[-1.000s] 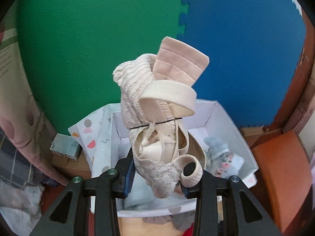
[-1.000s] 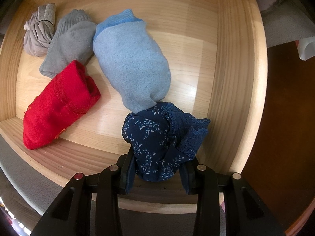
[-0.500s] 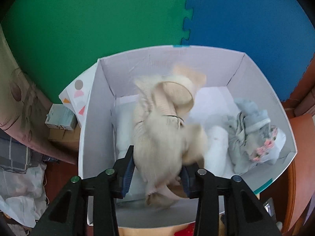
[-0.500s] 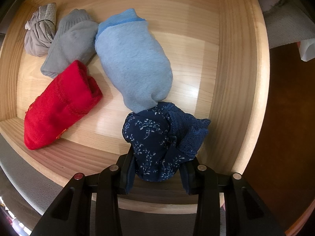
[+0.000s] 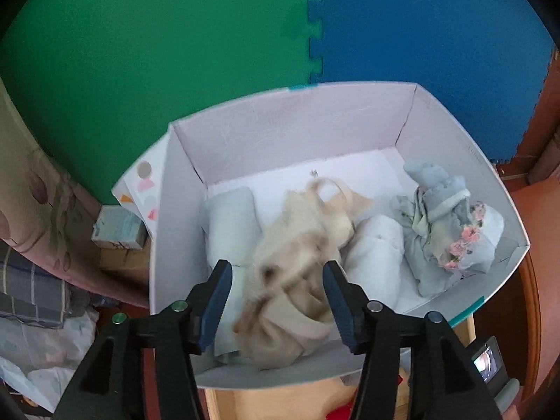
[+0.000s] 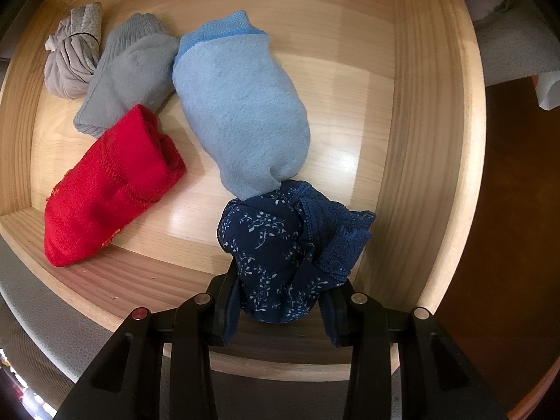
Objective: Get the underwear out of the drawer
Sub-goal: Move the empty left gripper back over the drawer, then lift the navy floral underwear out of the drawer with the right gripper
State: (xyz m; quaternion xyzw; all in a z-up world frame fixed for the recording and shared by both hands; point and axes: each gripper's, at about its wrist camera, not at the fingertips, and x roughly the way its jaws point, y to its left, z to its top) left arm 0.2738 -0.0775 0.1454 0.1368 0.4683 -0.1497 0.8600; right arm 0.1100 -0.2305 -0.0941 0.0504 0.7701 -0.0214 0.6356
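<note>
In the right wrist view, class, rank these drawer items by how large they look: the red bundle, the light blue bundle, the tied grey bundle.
1. Light blue bundle
2. Red bundle, though it lies nearer the camera, so this is unsure
3. Tied grey bundle, clearly smallest

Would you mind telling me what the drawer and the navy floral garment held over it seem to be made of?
The pale drawer looks like light wood with a smooth, slightly glossy finish: grain lines run along its walls and the floor shows soft glare. The navy floral garment, clamped in the right gripper, appears to be thin printed fabric, probably cotton or synthetic, with an openwork lace edge.
</note>
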